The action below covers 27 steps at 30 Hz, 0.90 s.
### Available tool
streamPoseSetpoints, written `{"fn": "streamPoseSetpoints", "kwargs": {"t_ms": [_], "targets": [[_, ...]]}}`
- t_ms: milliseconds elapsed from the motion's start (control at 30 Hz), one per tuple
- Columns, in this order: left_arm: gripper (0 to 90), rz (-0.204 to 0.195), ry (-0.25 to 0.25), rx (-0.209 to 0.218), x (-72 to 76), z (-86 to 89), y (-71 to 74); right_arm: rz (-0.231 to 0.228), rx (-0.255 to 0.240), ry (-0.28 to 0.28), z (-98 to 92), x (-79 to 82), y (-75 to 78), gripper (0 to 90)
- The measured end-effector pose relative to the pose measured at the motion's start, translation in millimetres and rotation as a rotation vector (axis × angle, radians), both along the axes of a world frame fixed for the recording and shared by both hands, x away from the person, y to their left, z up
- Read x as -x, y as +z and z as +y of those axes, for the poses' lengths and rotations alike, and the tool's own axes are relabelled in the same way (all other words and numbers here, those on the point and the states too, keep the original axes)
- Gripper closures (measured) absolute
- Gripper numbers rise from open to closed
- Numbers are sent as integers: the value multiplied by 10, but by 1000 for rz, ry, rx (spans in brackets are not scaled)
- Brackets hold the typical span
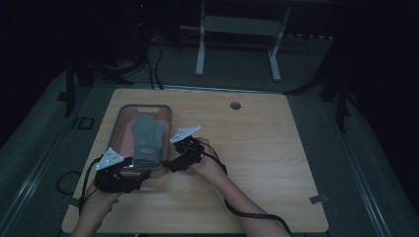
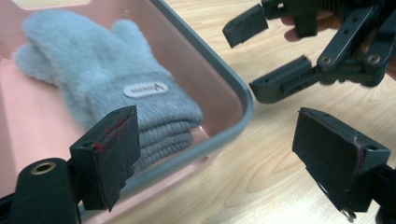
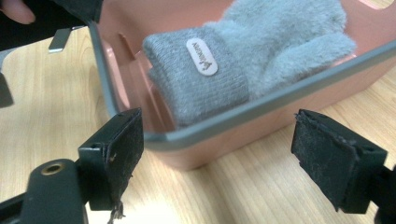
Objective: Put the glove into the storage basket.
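Observation:
A pink tray with a grey rim [image 1: 125,123] lies on the left half of the wooden table, and a grey fluffy mitten [image 1: 148,138] with a small white label rests inside it. My left gripper [image 1: 142,174] is open at the tray's near end; in the left gripper view its jaws straddle the tray's corner [image 2: 236,91], with the mitten's cuff [image 2: 154,116] just beyond. My right gripper [image 1: 171,165] is open at the tray's near right corner. In the right gripper view the tray rim [image 3: 280,99] runs between its jaws, with the mitten [image 3: 261,51] behind.
Bare wood stretches over the table's right half, with a round cable hole [image 1: 235,105] near the far edge. White frame legs [image 1: 200,49] stand on the floor beyond the table. Each gripper trails a black cable toward the near edge.

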<state>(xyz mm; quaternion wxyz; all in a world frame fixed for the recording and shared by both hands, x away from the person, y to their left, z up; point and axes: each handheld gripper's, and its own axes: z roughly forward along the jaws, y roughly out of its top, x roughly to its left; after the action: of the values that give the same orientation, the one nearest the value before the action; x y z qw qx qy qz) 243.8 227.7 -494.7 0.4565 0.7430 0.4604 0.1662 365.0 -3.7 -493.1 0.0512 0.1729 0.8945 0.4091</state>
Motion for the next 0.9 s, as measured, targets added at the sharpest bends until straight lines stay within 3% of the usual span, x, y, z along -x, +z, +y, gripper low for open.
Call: {"fn": "streamPoseSetpoints", "kwargs": {"t_ms": [267, 433, 633, 733, 767, 833, 900], "targets": [[153, -69, -10, 7, 154, -66, -135, 29, 26, 7, -145, 47, -185, 169], [153, -74, -41, 1, 259, -128, -184, 36, 25, 21, -199, 94, -297, 169], [153, -50, -54, -24, 322, -172, -304, 36, 42, 33, -247, 134, -417, 169], [153, -76, -45, -18, 350, -161, -355, 39, 45, 26, -280, 134, -467, 168], [153, -67, -42, -10, 353, -154, -373, 41, 42, 21, -291, 134, -483, 169], [153, -87, -64, -10, 359, -138, -421, 42, 34, 20, -314, 134, -512, 170], [153, -69, -74, -12, 350, -118, -468, 34, 9, 26, -327, 147, -537, 170]]}}
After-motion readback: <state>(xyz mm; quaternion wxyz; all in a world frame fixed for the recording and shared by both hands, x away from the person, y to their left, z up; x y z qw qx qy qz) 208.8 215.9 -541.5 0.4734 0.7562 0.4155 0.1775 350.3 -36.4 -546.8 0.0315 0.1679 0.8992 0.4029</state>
